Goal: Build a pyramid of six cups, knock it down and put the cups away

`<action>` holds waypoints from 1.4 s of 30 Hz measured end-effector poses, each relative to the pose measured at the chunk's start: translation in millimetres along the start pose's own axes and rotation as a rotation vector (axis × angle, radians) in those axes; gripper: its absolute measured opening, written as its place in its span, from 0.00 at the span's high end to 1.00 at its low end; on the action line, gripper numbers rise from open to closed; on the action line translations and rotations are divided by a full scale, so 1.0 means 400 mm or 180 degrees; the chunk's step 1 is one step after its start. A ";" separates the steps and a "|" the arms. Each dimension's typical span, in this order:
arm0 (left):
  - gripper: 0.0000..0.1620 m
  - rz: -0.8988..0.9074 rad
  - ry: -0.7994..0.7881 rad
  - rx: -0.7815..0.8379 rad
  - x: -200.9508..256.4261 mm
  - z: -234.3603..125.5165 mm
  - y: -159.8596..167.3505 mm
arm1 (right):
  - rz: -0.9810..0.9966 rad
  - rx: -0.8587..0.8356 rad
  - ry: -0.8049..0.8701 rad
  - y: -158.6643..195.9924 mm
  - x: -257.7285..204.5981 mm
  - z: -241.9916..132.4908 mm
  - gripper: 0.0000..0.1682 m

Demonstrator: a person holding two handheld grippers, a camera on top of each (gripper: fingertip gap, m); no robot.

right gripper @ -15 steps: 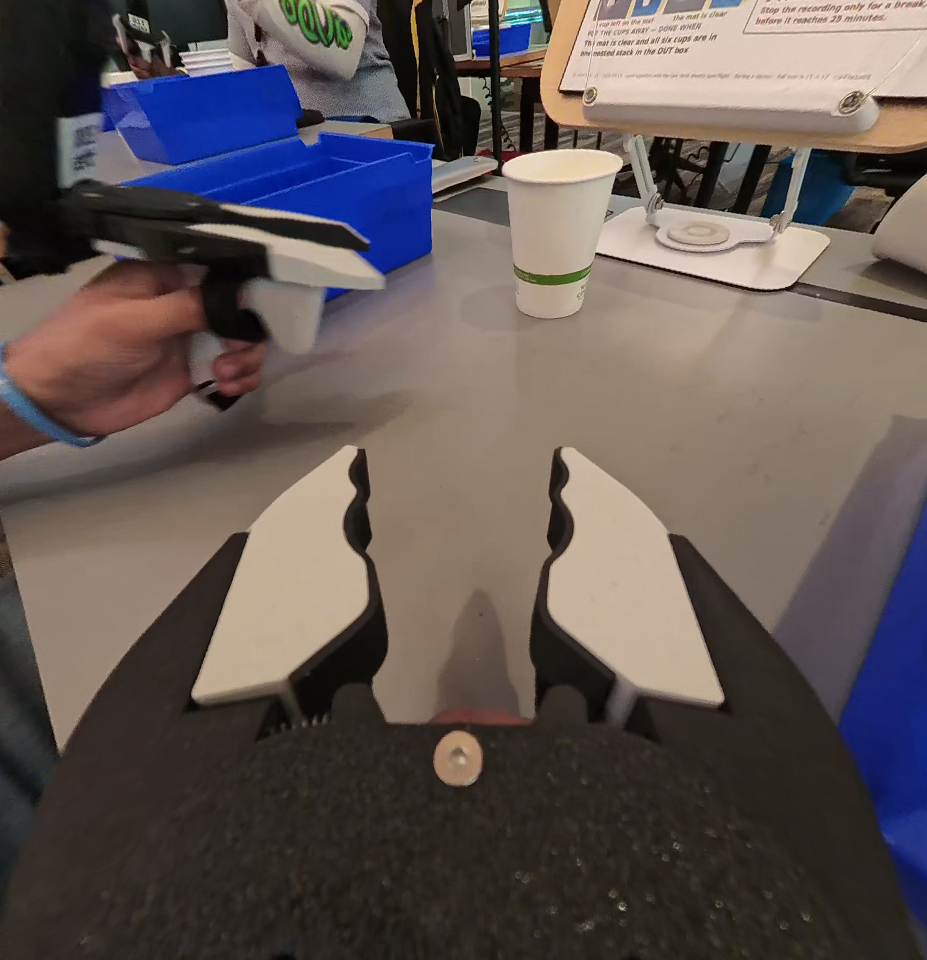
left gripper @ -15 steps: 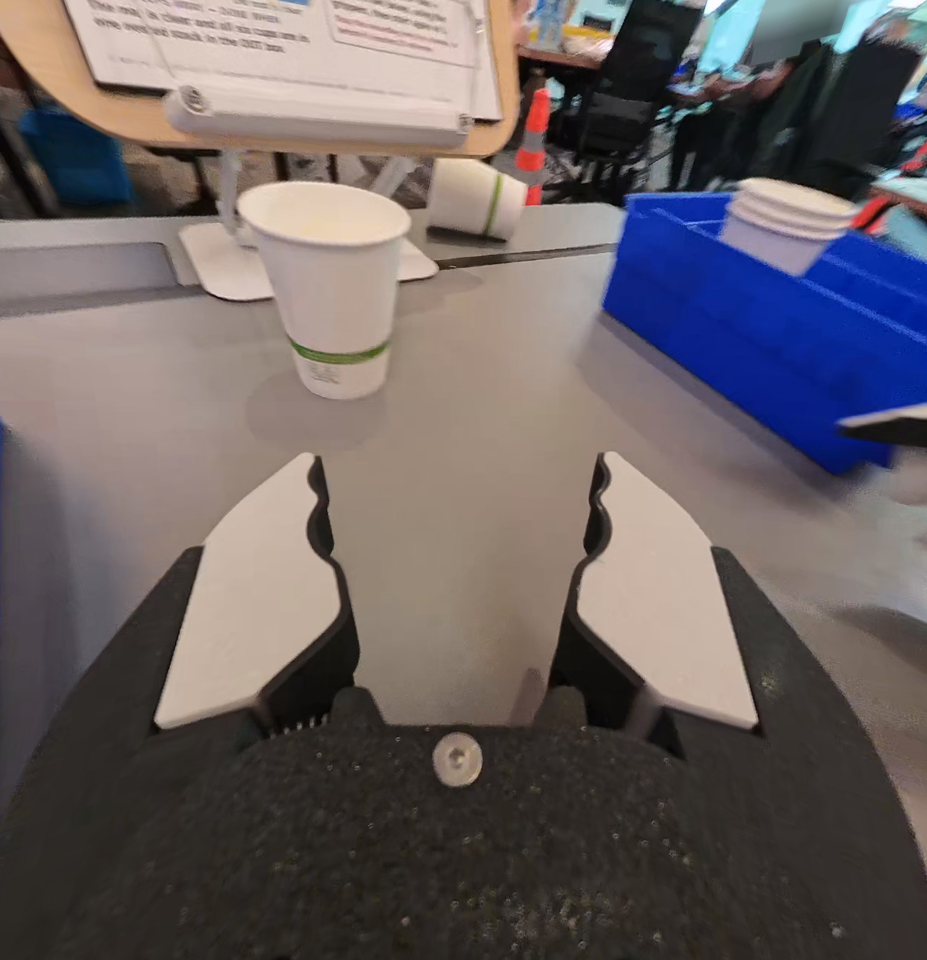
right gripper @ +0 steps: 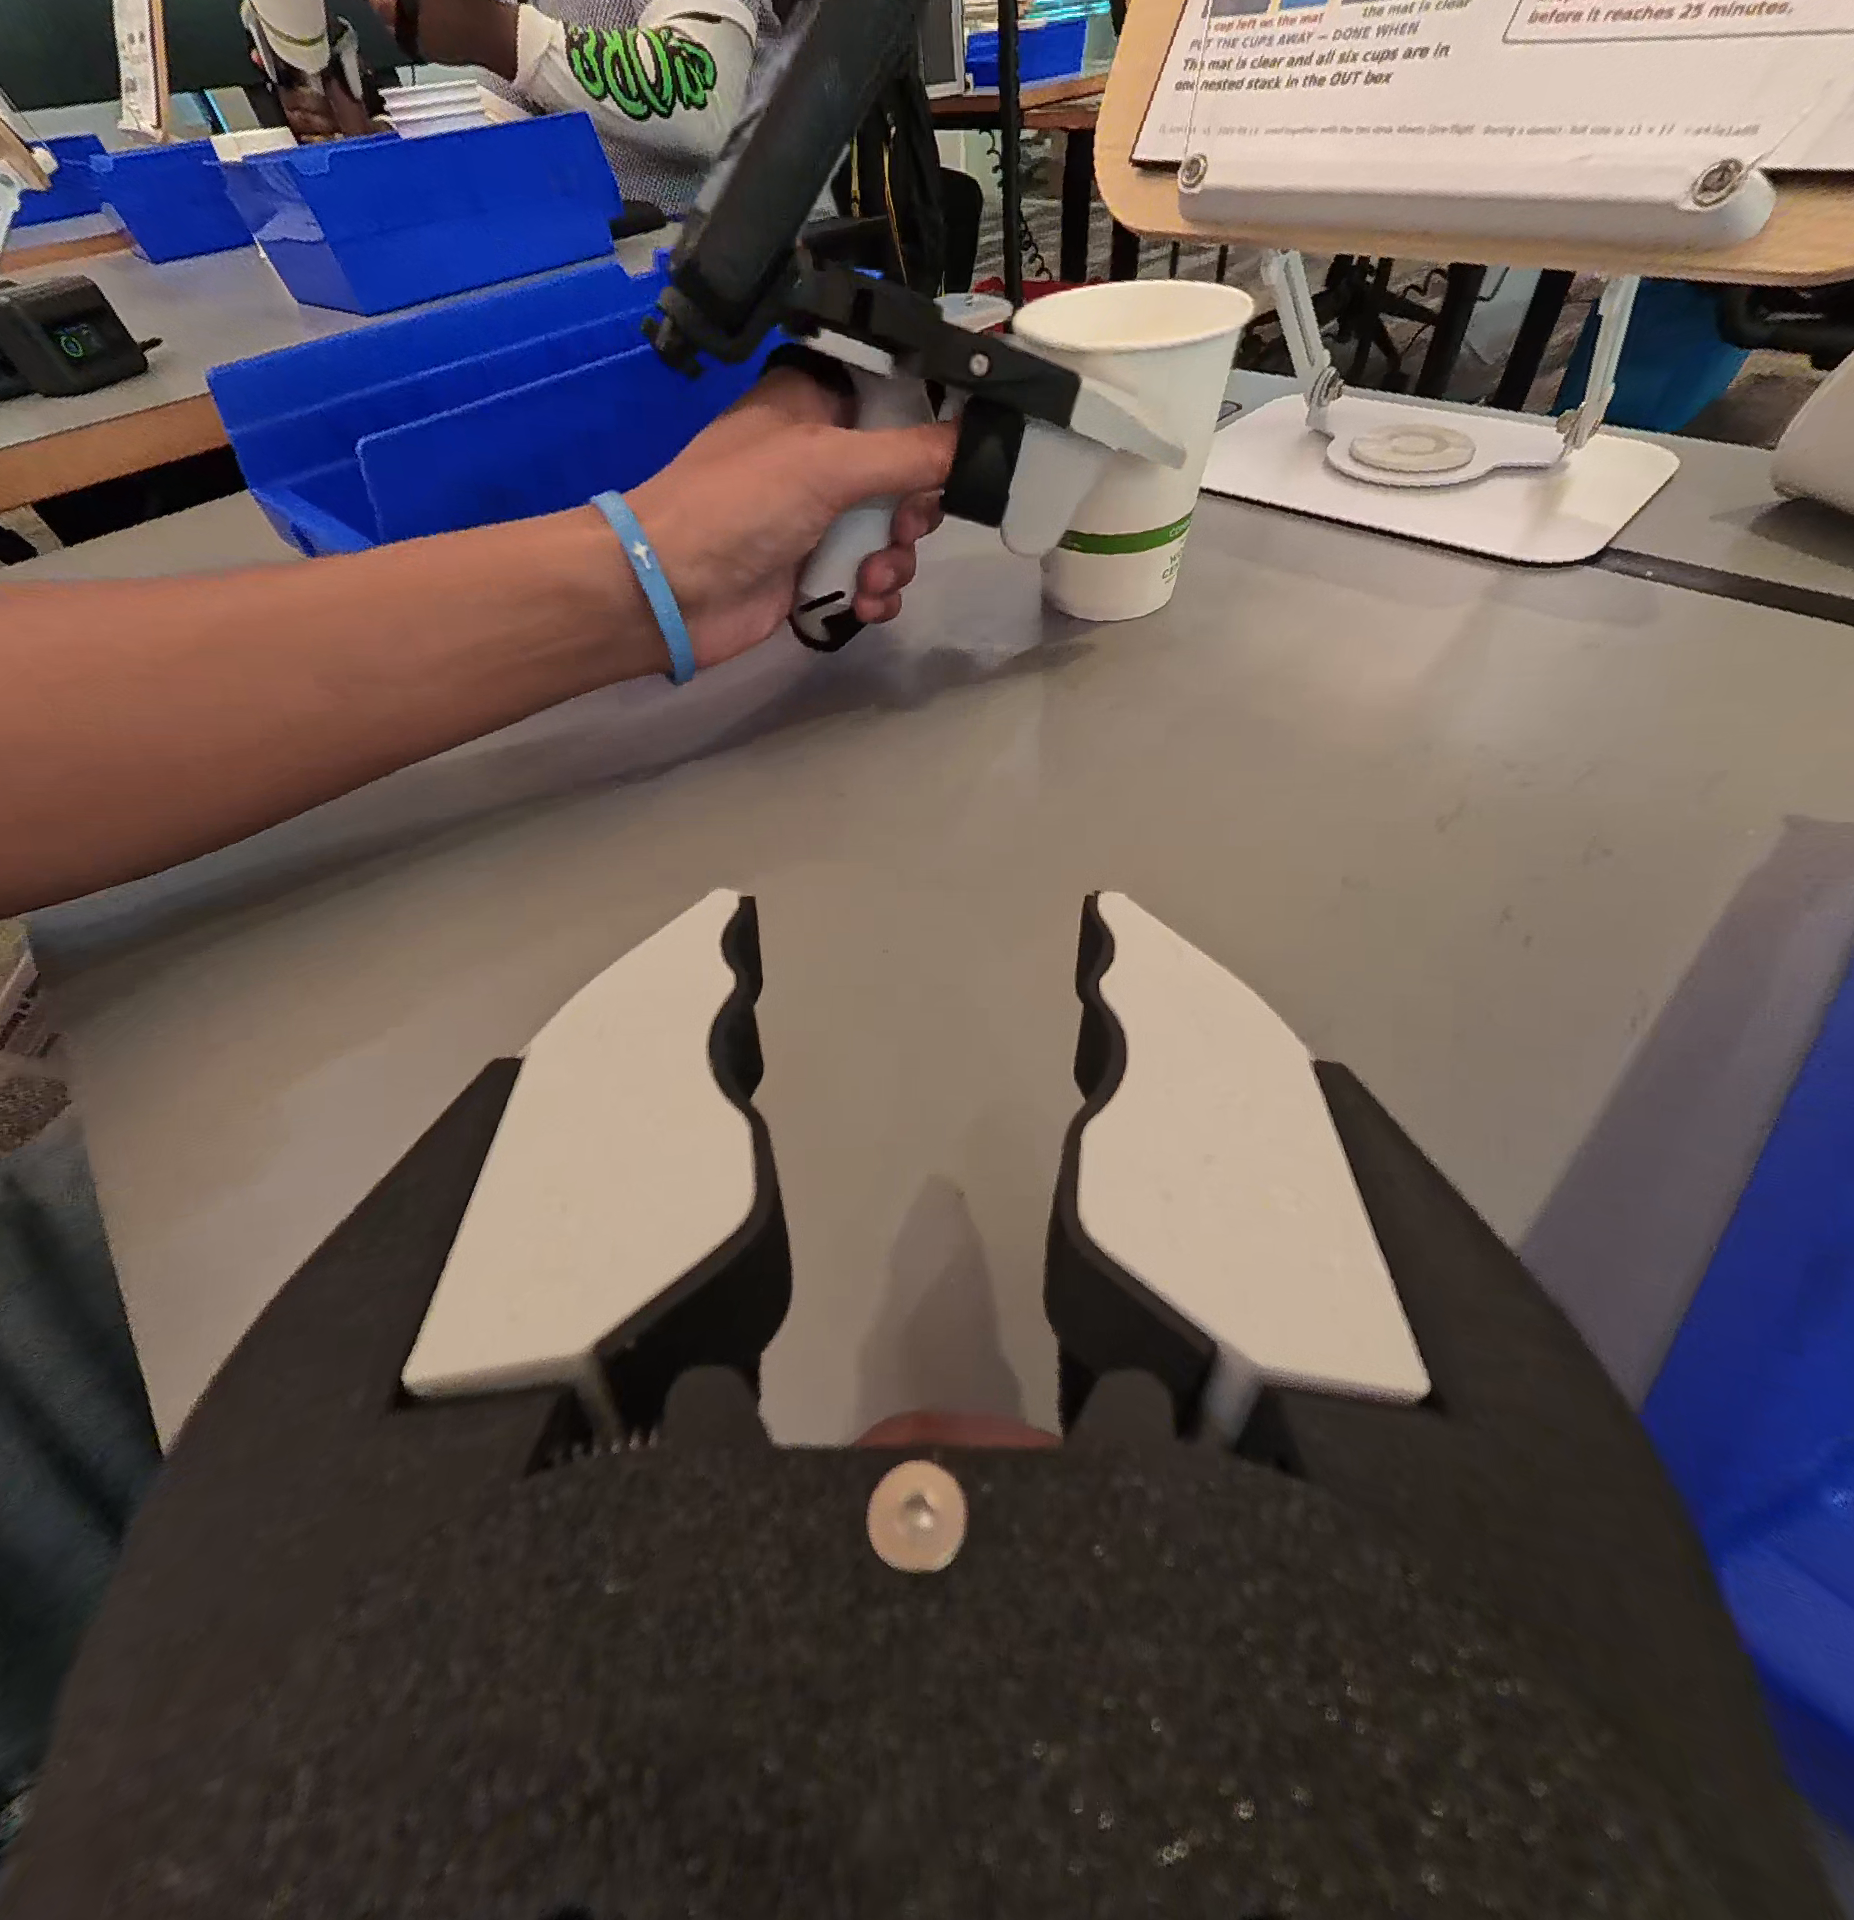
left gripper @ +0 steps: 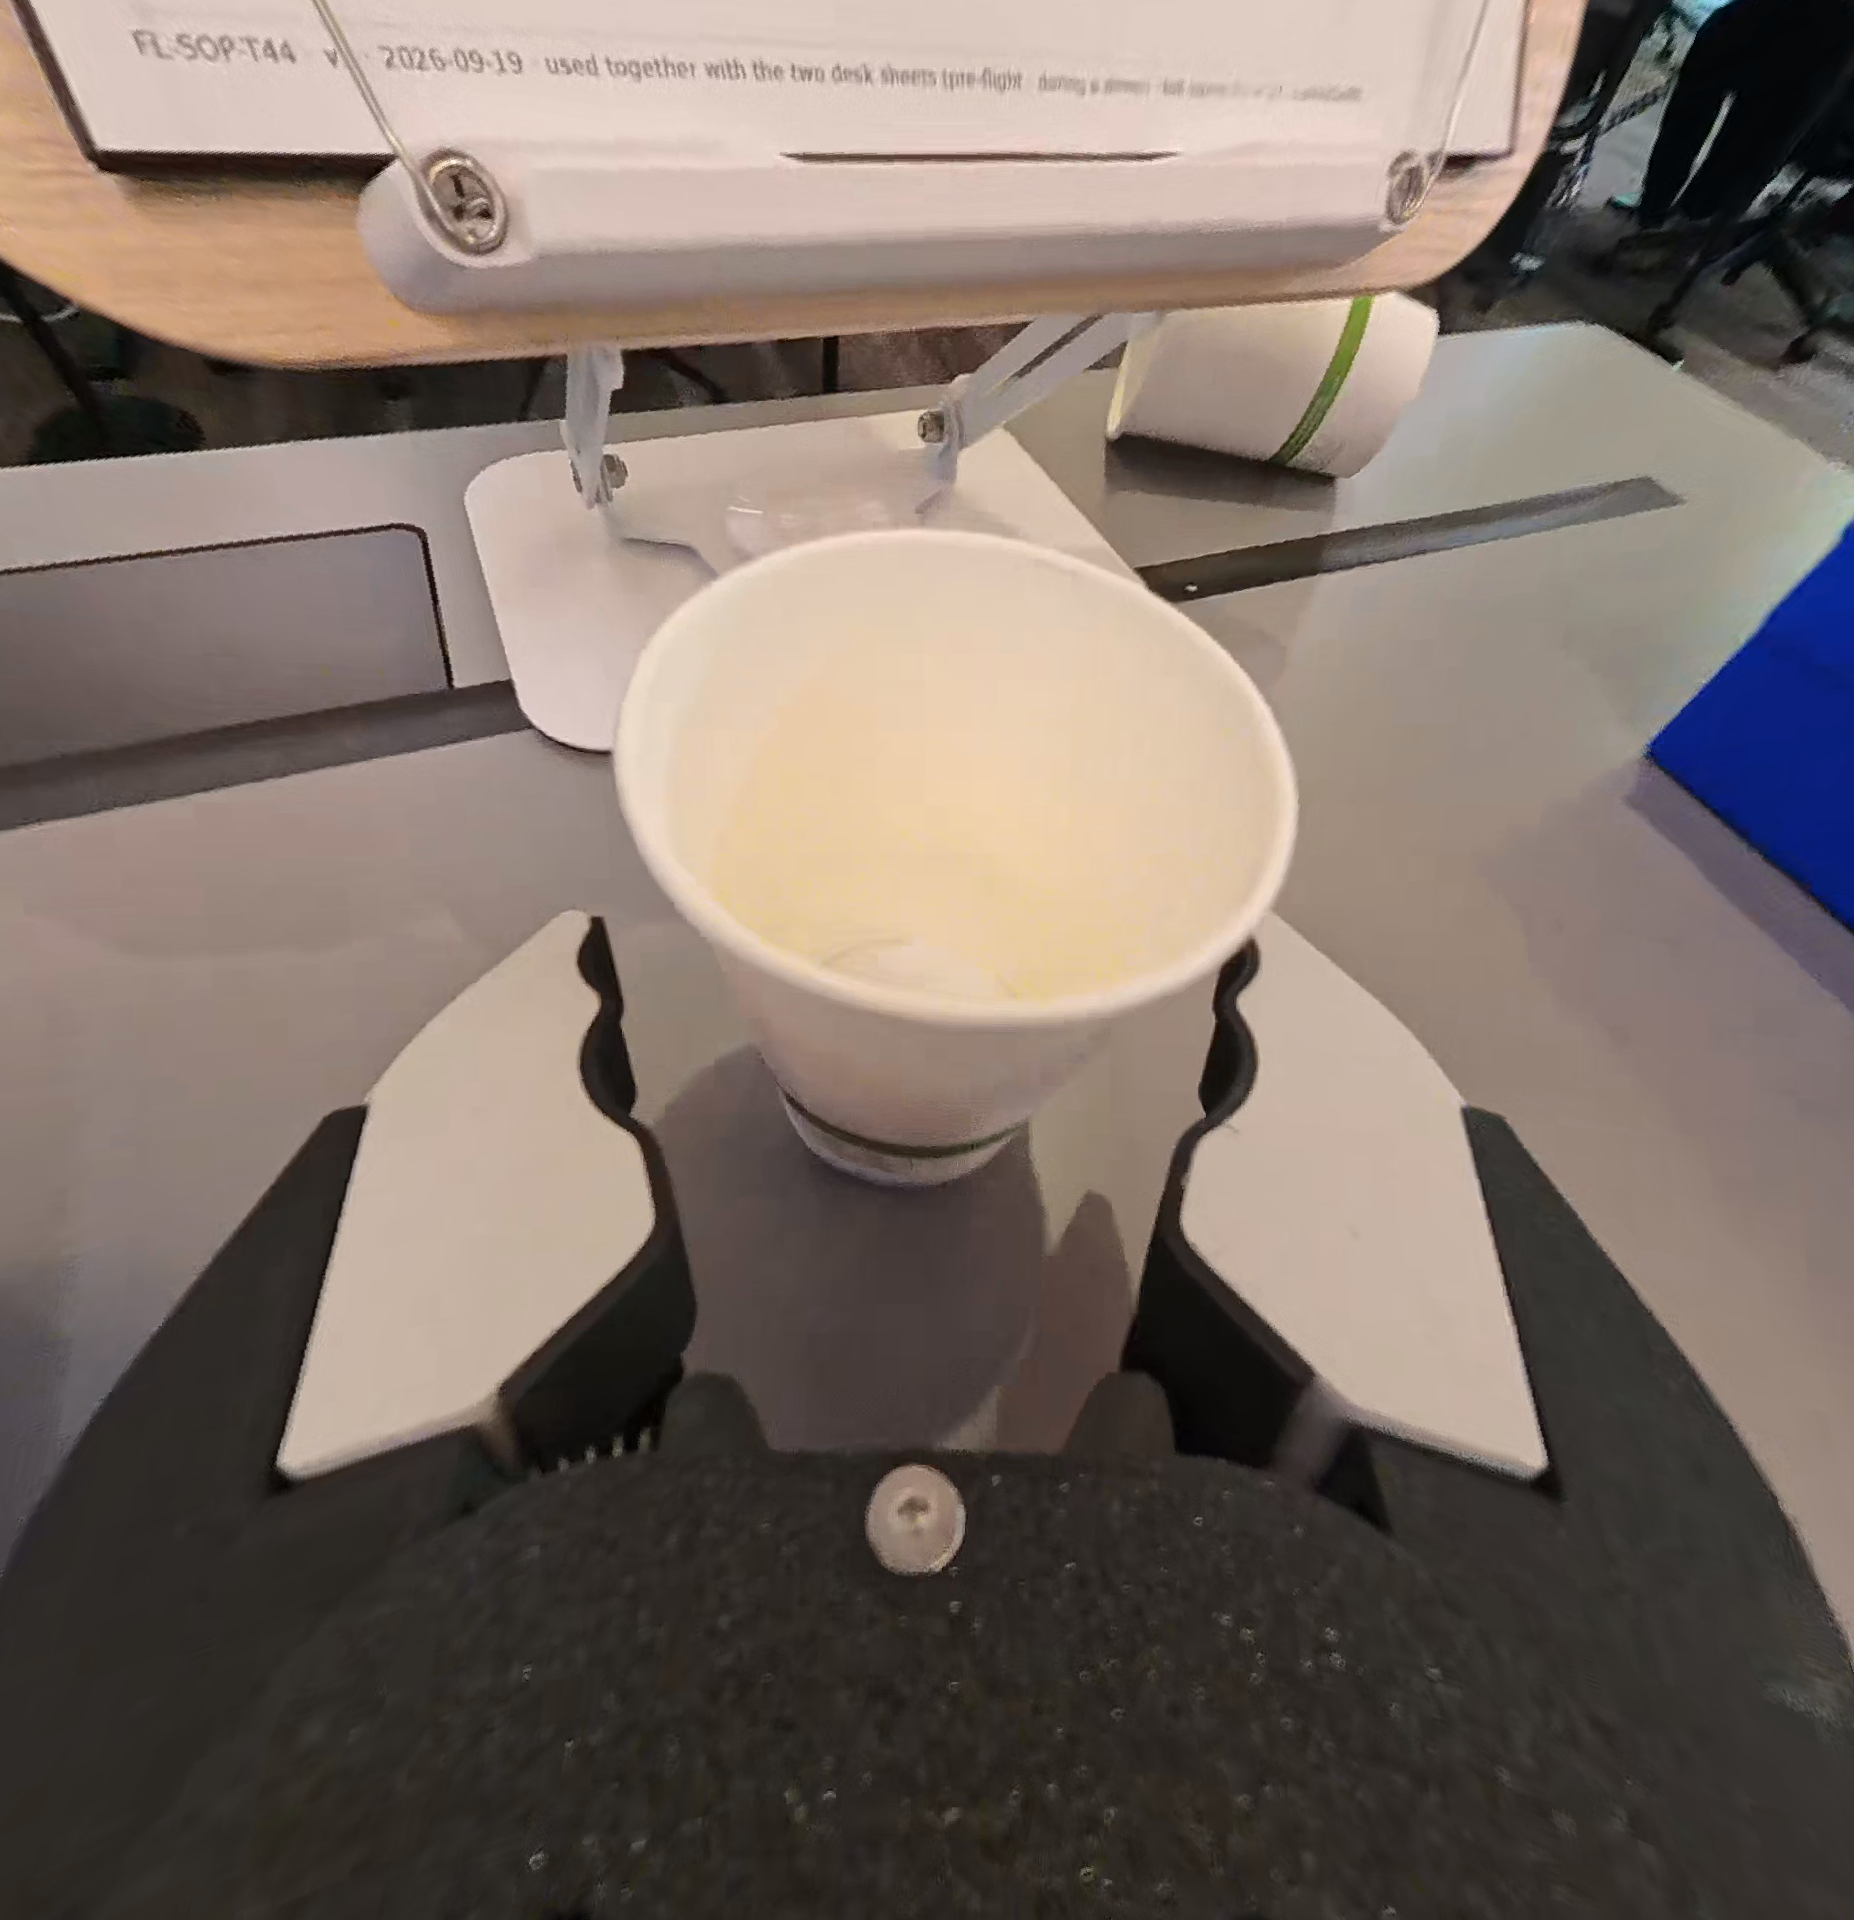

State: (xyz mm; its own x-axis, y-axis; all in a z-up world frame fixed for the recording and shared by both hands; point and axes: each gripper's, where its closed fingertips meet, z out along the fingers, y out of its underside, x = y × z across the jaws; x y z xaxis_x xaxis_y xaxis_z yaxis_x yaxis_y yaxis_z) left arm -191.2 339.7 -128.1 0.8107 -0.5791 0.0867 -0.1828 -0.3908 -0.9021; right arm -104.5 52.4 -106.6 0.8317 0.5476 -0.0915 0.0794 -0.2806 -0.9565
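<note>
Straddling the upright paper cup [left gripper: 954, 831] with spread left tongs [left gripper: 918, 945]; light and crushable, it wants gentle mid-wall pressure. Right tongs [right gripper: 918, 909] idle, parted.

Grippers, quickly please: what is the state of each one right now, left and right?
Left gripper: open, jaws on either side of the upright paper cup, not closed on it.
Right gripper: open, holding nothing, above the grey table.

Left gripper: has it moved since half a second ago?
Yes. The left gripper has advanced toward the document stand, now open around the upright cup.
</note>
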 end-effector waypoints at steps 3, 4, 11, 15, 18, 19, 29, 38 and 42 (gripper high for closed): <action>0.46 0.0212 0.0007 -0.0064 -0.008 0.010 0.000 | 0.0044 0.0007 0.0006 0.000 0.009 -0.005 0.66; 0.46 0.0263 0.0058 -0.0077 -0.006 0.005 0.001 | 0.0060 0.0010 0.0022 -0.001 0.015 -0.009 0.66; 0.47 0.0315 0.1890 -0.0023 0.189 -0.219 -0.030 | -0.0029 0.0081 -0.0042 -0.036 0.063 -0.025 0.64; 0.47 0.0380 0.3068 0.0075 0.323 -0.441 -0.068 | -0.0080 0.0153 -0.0392 -0.101 0.044 -0.014 0.63; 0.47 0.0640 0.3405 0.0042 0.367 -0.537 -0.062 | -0.0219 0.0114 -0.0715 -0.152 0.004 -0.009 0.63; 0.47 0.0733 0.3480 0.0003 0.377 -0.557 -0.054 | -0.0411 0.0090 -0.0871 -0.173 -0.018 -0.013 0.62; 0.47 0.1014 0.3831 -0.0436 0.421 -0.618 0.014 | -0.2832 -0.1043 -0.2173 -0.334 -0.163 -0.018 0.68; 0.46 0.1064 0.3845 -0.0404 0.435 -0.629 0.021 | -0.3402 -0.1861 -0.2710 -0.266 -0.210 -0.008 0.98; 0.39 0.0720 0.3536 -0.0132 0.389 -0.632 0.001 | -0.3418 -0.1908 -0.2511 -0.270 -0.183 -0.015 0.99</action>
State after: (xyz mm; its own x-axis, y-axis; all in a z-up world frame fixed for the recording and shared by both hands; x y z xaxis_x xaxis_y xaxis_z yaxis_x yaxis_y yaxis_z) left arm -205.7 68.4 -7.9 -0.1819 -0.9457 0.2692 -0.2975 -0.2080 -0.9318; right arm -170.8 37.8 5.1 -0.2691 0.9264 0.2635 0.8308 0.3617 -0.4230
